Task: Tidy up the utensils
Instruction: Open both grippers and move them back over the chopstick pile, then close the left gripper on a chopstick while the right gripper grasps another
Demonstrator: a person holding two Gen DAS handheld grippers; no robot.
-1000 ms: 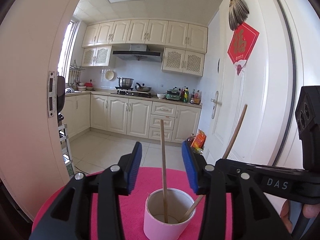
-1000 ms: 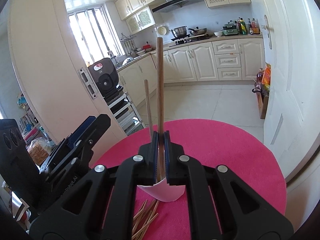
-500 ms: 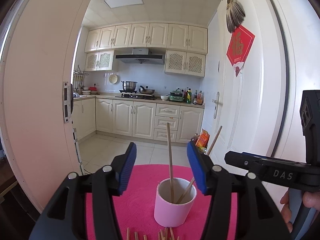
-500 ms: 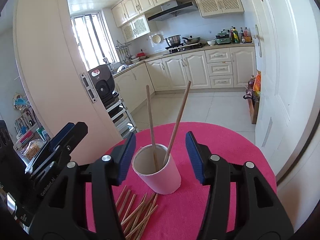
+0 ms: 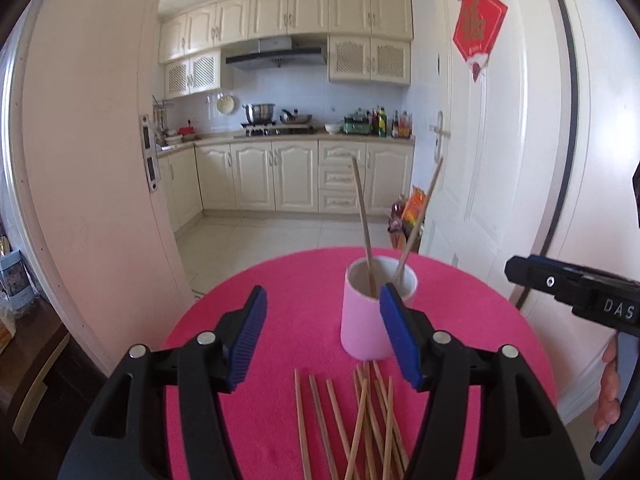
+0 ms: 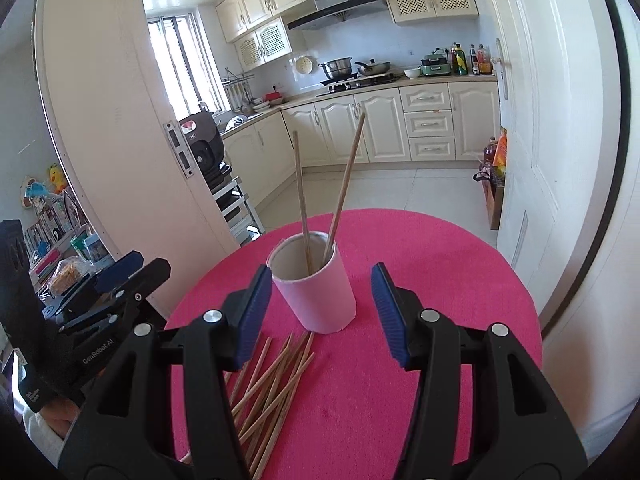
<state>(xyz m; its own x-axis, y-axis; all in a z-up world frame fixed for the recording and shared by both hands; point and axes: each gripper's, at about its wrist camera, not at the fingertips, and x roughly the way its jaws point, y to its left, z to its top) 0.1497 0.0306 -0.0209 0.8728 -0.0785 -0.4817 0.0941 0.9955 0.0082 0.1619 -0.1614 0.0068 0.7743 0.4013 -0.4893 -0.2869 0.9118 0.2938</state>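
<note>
A kitchen doorway is seen behind a round pink worktop. Both jaws are held apart and empty, the left gripper's having just widened. Loose chopsticks lie lengthwise below them, nearer than the cup.

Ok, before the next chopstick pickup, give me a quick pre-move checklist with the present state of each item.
1. Left claw open, nothing between its jaws: ok.
2. Right claw open, nothing held: ok.
3. Pink cup upright on the pink table: ok.
4. Two chopsticks standing in the cup: ok.
5. Loose chopsticks lying in front of the cup, some overlapping: not ok for a clean single pick.
</note>
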